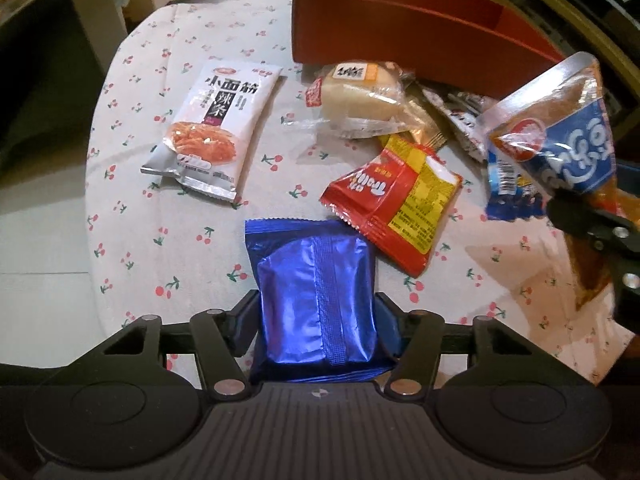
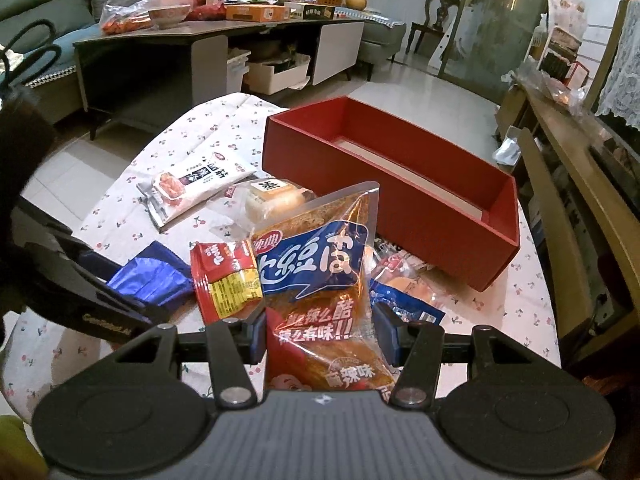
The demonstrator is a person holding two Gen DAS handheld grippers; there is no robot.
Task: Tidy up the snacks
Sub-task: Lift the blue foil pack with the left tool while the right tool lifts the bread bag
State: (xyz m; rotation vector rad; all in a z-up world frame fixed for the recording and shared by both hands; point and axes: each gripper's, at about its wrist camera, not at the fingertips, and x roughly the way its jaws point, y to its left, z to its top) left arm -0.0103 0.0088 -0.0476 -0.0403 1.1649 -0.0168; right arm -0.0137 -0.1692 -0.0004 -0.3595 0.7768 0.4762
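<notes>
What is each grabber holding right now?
Left gripper: shut on the blue foil packet.
Right gripper: shut on the orange snack bag.

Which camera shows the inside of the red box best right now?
The right wrist view: it looks down into the red box, showing its inner walls and pale floor strip, with nothing visible inside. The left wrist view shows mainly its outer wall at the top edge.

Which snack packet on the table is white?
The white packet with the picture of orange spicy strips, lying flat on the cherry tablecloth, left of the red box. The others are shiny blue, red and yellow, or clear.
</notes>
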